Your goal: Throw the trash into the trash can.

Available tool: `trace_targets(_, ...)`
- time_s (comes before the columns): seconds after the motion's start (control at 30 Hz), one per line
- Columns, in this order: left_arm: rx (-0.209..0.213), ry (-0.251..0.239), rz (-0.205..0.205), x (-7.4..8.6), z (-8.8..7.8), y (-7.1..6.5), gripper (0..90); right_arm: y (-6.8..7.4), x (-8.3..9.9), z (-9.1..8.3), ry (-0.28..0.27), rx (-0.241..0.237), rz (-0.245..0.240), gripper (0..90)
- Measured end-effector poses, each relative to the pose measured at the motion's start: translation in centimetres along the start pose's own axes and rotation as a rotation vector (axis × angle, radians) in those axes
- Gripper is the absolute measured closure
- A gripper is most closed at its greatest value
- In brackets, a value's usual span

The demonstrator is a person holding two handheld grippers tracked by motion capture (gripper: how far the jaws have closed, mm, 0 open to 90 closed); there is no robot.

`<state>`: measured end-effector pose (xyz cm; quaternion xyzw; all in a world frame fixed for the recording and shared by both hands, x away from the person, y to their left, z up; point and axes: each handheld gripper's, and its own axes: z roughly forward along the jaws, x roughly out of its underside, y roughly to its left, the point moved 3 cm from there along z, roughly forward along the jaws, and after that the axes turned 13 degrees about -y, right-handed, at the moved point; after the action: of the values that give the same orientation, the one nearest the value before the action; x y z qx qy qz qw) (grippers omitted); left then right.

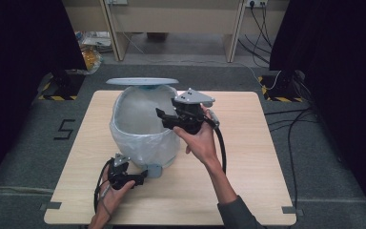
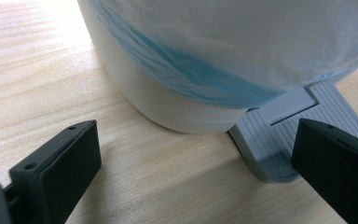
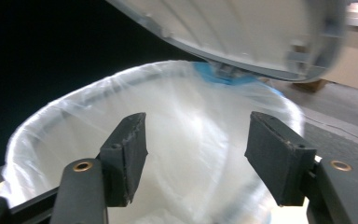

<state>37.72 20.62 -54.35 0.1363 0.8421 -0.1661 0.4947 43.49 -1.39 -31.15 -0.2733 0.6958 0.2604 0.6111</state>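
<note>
Pedal bin (image 1: 145, 126), lined with a translucent bag (image 3: 186, 140), stands at the centre of the high view with its lid (image 1: 142, 81) tipped up at the back. The right gripper (image 1: 164, 117) hovers over the bin's open mouth at its right rim, jaws partly apart and holding nothing (bag visible between them). The left gripper (image 1: 140, 177) sits lower left of the bin, nearer the grey foot pedal (image 2: 303, 133), jaws wide open; one looks to rest on or hover just over the pedal.
</note>
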Motion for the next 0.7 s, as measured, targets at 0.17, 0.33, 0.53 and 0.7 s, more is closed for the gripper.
trace_targets(0.17, 0.0, 0.001, 0.001, 0.0, 0.0, 0.0, 0.6, -1.3, 0.4, -1.5, -0.005, 0.043, 0.004, 33.1)
trace_targets(0.33, 0.002, 0.004, -0.001, 0.0, 0.0, 0.0, 0.6, -2.1, 0.8, -2.5, -0.011, 0.067, 0.011, 29.7)
trace_targets(0.53, 0.001, 0.004, -0.003, 0.0, 0.0, 0.0, 0.6, -3.4, 1.7, -3.8, -0.013, 0.102, 0.025, 23.9)
trace_targets(0.7, 0.002, 0.004, -0.004, 0.0, 0.0, 0.0, 0.6, -4.5, 2.6, -4.7, -0.006, 0.132, 0.033, 22.5)
